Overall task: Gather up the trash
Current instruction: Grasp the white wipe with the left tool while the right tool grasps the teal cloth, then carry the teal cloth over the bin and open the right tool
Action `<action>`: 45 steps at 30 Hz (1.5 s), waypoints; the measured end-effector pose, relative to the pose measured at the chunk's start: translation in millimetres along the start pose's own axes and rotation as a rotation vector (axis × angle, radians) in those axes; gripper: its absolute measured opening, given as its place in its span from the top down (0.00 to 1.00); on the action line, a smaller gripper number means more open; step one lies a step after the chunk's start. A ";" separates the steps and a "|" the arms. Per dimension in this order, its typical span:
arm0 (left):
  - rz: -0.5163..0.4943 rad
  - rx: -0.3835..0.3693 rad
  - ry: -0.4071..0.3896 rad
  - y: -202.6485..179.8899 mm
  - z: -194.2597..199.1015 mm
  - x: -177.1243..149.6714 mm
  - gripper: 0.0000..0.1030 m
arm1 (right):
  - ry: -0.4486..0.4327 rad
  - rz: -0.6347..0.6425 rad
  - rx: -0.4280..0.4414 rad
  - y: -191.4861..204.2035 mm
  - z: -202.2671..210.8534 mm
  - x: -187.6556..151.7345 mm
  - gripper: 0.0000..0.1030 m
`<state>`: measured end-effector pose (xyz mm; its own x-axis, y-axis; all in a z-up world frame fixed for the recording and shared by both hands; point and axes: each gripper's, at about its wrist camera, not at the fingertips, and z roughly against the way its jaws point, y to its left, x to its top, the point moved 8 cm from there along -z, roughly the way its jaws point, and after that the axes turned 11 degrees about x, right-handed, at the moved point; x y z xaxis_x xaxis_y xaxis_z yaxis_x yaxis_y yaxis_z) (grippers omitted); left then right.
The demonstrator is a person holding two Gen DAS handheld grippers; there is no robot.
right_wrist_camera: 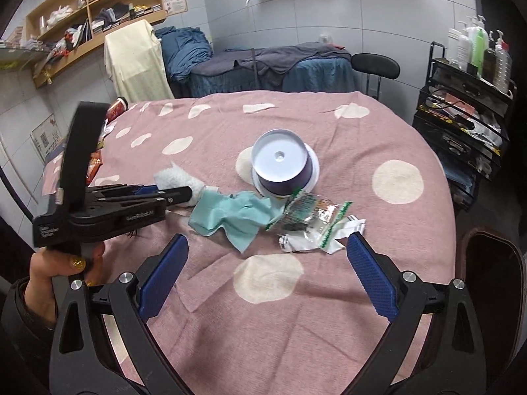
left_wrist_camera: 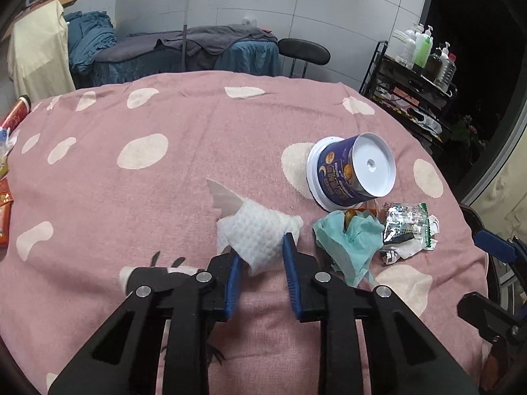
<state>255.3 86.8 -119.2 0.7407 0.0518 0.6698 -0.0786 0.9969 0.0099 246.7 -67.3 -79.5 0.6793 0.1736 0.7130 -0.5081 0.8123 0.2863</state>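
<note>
On the pink spotted tablecloth [left_wrist_camera: 184, 197] lies a crumpled white paper towel [left_wrist_camera: 260, 230]. My left gripper [left_wrist_camera: 262, 247] has its blue fingers on either side of the towel and is closed on it. To its right lie a teal tissue [left_wrist_camera: 349, 240], a silver-green snack wrapper [left_wrist_camera: 408, 227] and an upturned purple cup [left_wrist_camera: 352, 171]. In the right wrist view my right gripper [right_wrist_camera: 266, 243] is open and empty, just short of the teal tissue [right_wrist_camera: 234, 214] and the wrapper [right_wrist_camera: 313, 220]. The cup [right_wrist_camera: 283, 168] stands behind them. The left gripper [right_wrist_camera: 174, 194] shows at the left, on the towel [right_wrist_camera: 178, 177].
Red snack packets [left_wrist_camera: 5, 217] and a red can [left_wrist_camera: 18, 112] lie at the table's left edge. A black cart with bottles [right_wrist_camera: 467, 98] stands at the right. A black stool [right_wrist_camera: 375, 62] and a blue-covered bed [right_wrist_camera: 280, 65] stand behind the table.
</note>
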 end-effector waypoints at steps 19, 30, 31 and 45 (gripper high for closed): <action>0.152 0.080 -0.125 48.5 68.1 -20.5 0.77 | 0.263 0.026 0.003 28.2 -103.2 12.9 0.51; 0.182 0.053 -0.115 47.5 75.5 -34.0 0.77 | 0.136 -0.049 0.099 24.2 -62.5 12.5 0.90; 0.184 0.048 -0.117 46.3 77.1 -34.6 0.77 | 0.123 -0.054 0.108 24.2 -57.5 12.3 0.90; 0.152 -0.012 -0.172 5.9 109.7 -39.7 0.77 | -0.062 -0.110 0.118 5.1 36.5 -2.2 0.90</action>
<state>152.2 84.1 -64.3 0.5961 0.1914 0.7798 -0.1722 0.9790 -0.1087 223.3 -83.8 -56.3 0.7025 0.0494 0.7100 -0.4933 0.7528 0.4357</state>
